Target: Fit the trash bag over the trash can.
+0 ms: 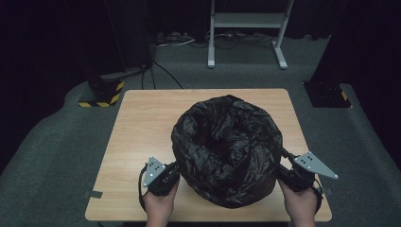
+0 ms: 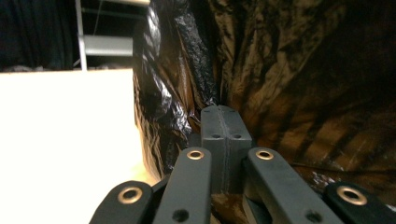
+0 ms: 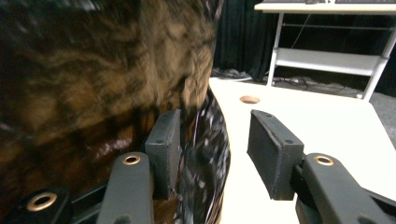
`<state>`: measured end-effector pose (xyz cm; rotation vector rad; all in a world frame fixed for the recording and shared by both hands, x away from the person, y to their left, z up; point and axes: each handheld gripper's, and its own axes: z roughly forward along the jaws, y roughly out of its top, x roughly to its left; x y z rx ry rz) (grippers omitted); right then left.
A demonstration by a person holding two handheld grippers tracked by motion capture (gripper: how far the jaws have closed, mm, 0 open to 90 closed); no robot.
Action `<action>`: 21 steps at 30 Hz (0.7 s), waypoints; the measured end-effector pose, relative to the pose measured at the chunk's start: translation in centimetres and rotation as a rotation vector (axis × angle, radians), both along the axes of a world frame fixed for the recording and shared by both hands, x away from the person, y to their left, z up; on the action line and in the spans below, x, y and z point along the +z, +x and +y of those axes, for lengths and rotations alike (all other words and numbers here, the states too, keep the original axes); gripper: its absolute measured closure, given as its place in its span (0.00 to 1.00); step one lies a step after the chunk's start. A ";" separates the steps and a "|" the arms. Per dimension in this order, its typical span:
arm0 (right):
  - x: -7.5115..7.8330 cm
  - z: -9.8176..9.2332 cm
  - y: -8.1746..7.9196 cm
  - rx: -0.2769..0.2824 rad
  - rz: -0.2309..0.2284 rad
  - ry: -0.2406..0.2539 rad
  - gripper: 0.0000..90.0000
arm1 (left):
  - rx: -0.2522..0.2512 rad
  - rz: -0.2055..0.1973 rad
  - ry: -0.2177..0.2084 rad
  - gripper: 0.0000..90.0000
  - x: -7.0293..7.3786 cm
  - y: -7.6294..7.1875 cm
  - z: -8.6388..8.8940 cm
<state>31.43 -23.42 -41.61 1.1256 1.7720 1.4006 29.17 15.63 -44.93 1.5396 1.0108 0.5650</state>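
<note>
On the wooden table (image 1: 142,123), both grippers flank the black bag (image 1: 227,146).

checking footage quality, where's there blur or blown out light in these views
Right gripper view: the black bag is smeared with motion blur. Left gripper view: the table is blown out to near white. High view: evenly lit table, dark surroundings, sharp.

Light wooden table (image 1: 142,123), square top, on grey carpet. Black bin bag (image 1: 227,149), crumpled, mouth open upward, sits on it right of centre toward 5 o'clock. Rest of top bare wood.
</note>
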 end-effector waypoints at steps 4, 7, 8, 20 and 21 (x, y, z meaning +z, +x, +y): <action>-1.4 0.2 0.2 0.004 0.032 -0.006 0.60 | -0.013 0.068 0.060 1.00 -2.4 1.0 -0.9; -2.2 0.3 0.3 0.007 0.059 -0.013 0.60 | -0.032 0.113 0.093 0.99 -3.5 1.5 -0.9; -2.4 0.3 0.3 0.007 0.062 -0.018 0.59 | -0.027 0.115 0.092 0.98 -3.6 1.5 -0.9; 0.4 -2.7 -2.3 -0.064 -0.041 0.000 0.57 | 0.079 -0.023 0.020 0.76 0.3 -0.8 2.5; 1.3 -2.8 -2.6 -0.067 -0.066 0.007 0.57 | 0.073 -0.034 0.024 0.76 0.6 -1.0 2.4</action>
